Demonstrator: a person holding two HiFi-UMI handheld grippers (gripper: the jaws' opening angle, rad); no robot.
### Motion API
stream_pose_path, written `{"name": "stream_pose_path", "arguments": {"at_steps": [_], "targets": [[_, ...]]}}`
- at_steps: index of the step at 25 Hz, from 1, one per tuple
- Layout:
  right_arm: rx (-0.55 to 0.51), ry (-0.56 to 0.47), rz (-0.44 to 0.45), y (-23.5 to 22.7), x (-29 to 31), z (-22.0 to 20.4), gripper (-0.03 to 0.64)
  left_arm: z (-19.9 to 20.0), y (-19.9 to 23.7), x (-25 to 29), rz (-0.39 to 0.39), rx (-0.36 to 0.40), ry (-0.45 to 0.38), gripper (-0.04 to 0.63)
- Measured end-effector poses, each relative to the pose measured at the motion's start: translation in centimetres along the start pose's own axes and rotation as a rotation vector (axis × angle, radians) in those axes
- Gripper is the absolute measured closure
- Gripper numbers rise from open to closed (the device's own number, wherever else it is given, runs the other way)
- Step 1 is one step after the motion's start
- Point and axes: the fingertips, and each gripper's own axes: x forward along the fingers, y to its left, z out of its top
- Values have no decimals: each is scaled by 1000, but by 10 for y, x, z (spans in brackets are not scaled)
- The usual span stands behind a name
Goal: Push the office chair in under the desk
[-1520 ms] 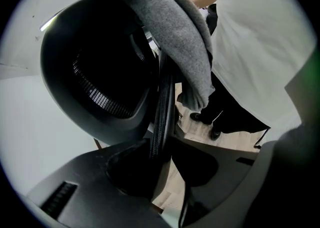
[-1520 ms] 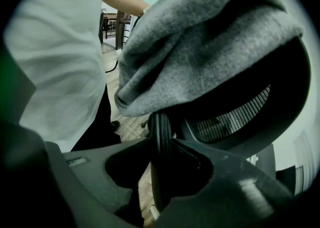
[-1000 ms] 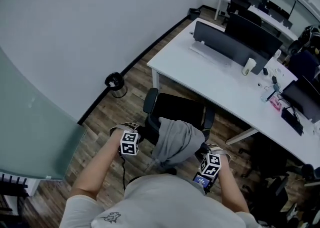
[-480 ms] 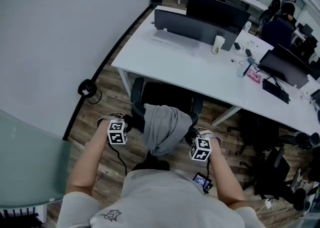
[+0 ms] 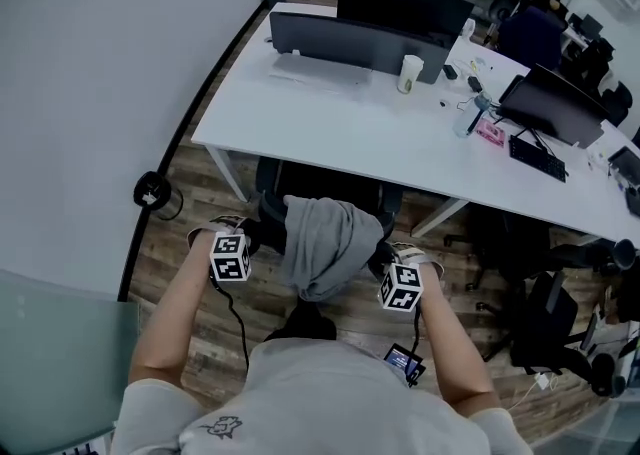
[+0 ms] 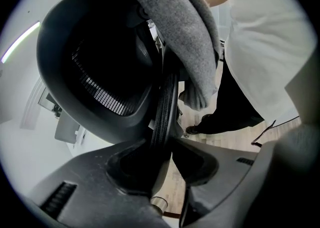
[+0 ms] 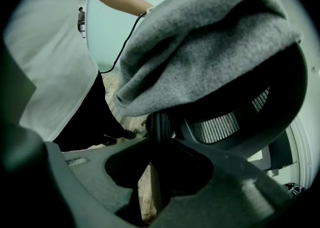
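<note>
The long white desk [image 5: 330,133] fills the room from 10 to 2 o'clock ahead of the person, standing on a wood-plank floor [image 5: 190,243]. The black office chair [image 5: 325,186] sits dead ahead at 12 o'clock. Its front reaches under the desk's near edge, while its mesh backrest stands out on the person's side. A grey garment [image 5: 325,248] is draped over the top of that backrest and hangs down toward the person.

A dark monitor [image 5: 345,38] stands on the desk's far half at about 12 o'clock.

The left gripper [image 6: 167,147] is at the backrest's 9 o'clock side. Its jaws are clamped on the ribbed black rim of the backrest, which runs straight up between them. The right gripper [image 7: 155,147] is at the 3 o'clock side, and its jaws are closed the same way on the opposite rim, just under the hanging grey cloth. Both point steeply down, with the person's forearms reaching in from 6 o'clock.

A small round black bin [image 5: 150,190] stands on the floor by the wall at 10 o'clock from the chair, well apart from it. A pale cup [image 5: 409,73] stands upright on the desk at 1 o'clock, just beside the monitor's right end.
</note>
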Motion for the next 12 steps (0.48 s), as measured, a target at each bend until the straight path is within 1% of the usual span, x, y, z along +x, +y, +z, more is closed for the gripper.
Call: {"name": "stream_pose_path", "arguments": {"at_steps": [8,12], "targets": [[38,24,-15,-52,11,-32,505,22,61,29,7,50,-39,457],[46,33,-25,-80,17,-47,505,31,91,44,-2,62,-42,457]]}}
